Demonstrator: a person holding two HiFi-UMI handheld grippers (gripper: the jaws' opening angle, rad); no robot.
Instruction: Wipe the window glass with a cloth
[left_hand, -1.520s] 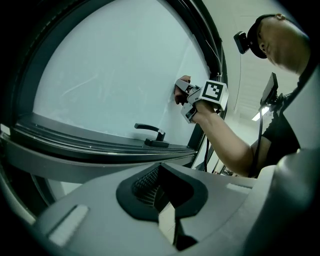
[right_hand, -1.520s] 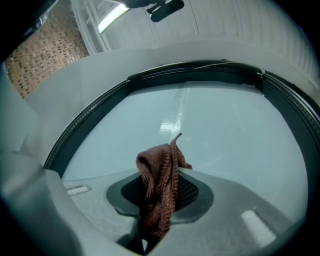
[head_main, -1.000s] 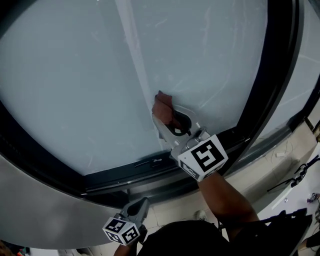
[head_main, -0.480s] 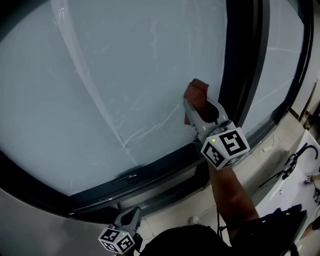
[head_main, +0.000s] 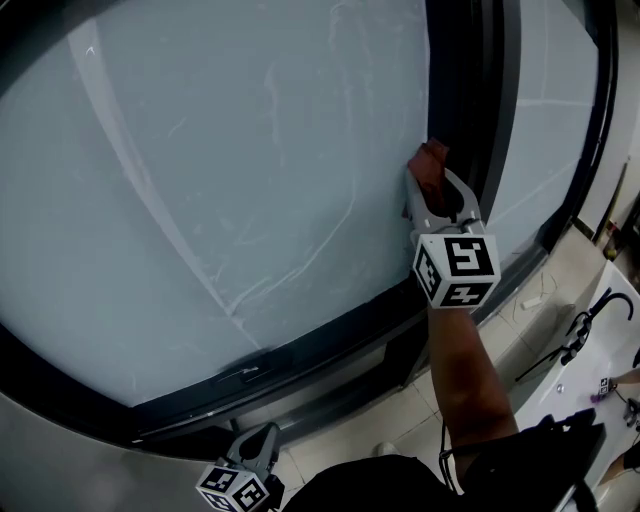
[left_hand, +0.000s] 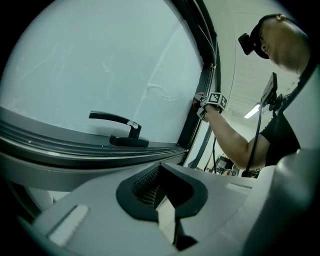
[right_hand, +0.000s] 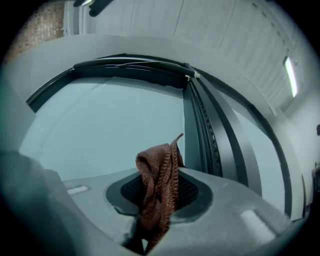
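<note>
One sweep took the right gripper (head_main: 428, 188), clamping the cloth (head_main: 433, 160), across the glass (head_main: 250, 150) to the 3 o'clock frame (head_main: 470, 100). Left gripper (head_main: 262, 442) at 6, closed empty; pass looks done.

cloth (right_hand: 157, 192): brown knit, rough | glass (head_main: 200, 150): smooth, streaked | frame (head_main: 470, 90): dark matt

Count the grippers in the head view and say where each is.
2. The right gripper is at the glass beside the dark frame, shut on the brown cloth. The left gripper sits low at the picture's bottom edge, off the glass.
</note>
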